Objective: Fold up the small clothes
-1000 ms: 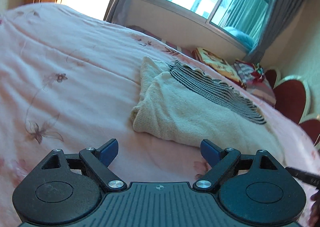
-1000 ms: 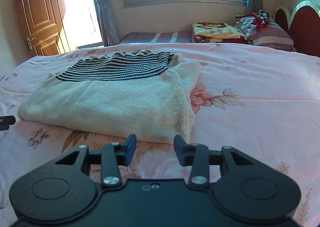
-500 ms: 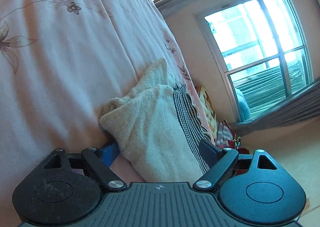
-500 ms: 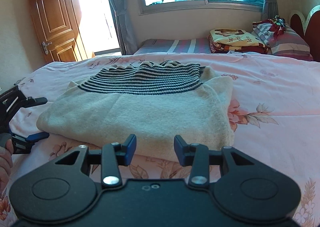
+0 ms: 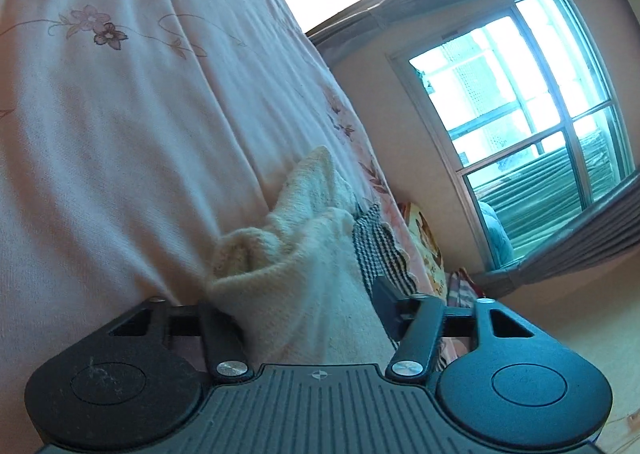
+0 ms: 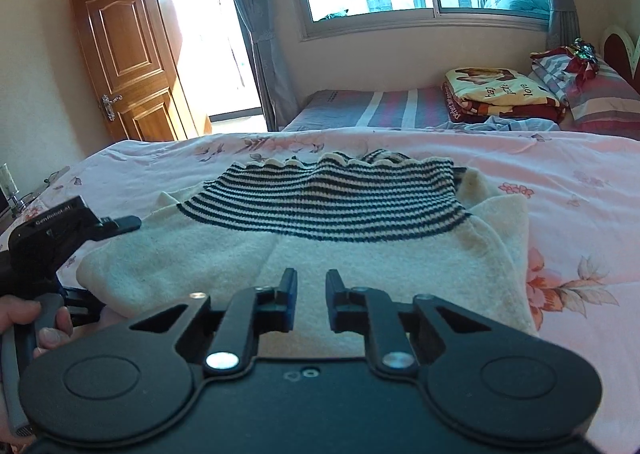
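both jaws closing in on the folded sweater

cream knit sweater w/ navy-and-cream striped band (image 6: pixel 320 242) lies folded on the pink floral bedsheet (image 6: pixel 580 193), striped part toward the far side, plain cream part toward me.

my left gripper (image 5: pixel 308 302) sits at the sweater's left end, rolled well over so the bed fills the left of its view and the window (image 5: pixel 532 125) the right. its jaws have just been closing; a thick bunch of cream knit fills the gap btw them and bulges up over the left finger, w/ the right finger (image 5: pixel 386 296) against the fabric's other side. looks like a pinch on the folded edge. in the right wrist view this gripper (image 6: pixel 92 230) shows at the sweater's left end, a hand (image 6: pixel 36 322) wrapped round its grip.

my right gripper (image 6: pixel 311 296) is at the near edge of the sweater, about mid-width. its jaws have just been closing too and now stand nearly together, a narrow gap left; cream knit shows through that gap, but i can't tell if any of it is caught btw the pads.

beyond the bed: brown wooden door (image 6: pixel 124 57), folded blankets (image 6: pixel 504 93).
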Demonstrator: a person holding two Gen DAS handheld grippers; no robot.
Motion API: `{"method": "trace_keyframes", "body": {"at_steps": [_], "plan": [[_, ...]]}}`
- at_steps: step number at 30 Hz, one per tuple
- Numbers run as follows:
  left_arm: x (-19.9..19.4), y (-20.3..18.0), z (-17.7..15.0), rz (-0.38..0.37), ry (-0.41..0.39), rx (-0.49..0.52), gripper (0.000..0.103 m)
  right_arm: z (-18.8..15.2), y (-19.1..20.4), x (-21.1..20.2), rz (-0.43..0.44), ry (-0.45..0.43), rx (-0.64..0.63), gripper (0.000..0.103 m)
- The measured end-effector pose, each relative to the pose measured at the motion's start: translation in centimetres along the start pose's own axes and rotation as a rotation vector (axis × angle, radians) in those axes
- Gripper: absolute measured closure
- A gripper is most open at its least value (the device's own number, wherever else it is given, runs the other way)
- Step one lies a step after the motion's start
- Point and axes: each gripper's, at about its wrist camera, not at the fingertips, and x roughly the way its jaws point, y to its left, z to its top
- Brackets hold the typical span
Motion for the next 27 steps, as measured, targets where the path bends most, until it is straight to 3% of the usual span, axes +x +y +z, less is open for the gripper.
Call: {"method": "trace_keyframes", "body": {"at_steps": [2,5,9,13,22,24,27], "plan": [[0.9,0.9,0.4,0.000,0.009,-0.038,0.080,0.5,0.1,1.2,0.011,0.008,0.014,0.093],[1.6,1.3,0.9,-0.043,0.037,-0.056,0.084,1.1,0.4,2.8,0.027,0.022,0.039,0.095],[0.2,1.3,0.8,-0.141,0.017,-0.072,0.085,1.9,1.1,4.4,0.030,0.032,0.045,0.096],[0.9,2.4,-0.2,-0.107,0.033,-0.060,0.085,1.6,1.3,6.9,-0.023,0.129,0.061,0.097],[0.6,0.7,0.5,-0.099,0.055,-0.020,0.085,1.3,1.2,7.3,-0.037,0.128,0.047,0.099],[0.2,-0.5,0.8,-0.125,0.050,0.013,0.085,1.1,0.9,7.4,-0.032,0.123,0.058,0.099],[-0.6,-4.0,1.1,-0.224,0.064,0.085,0.086,1.0,0.5,7.4,-0.017,0.112,0.091,0.099]]}}
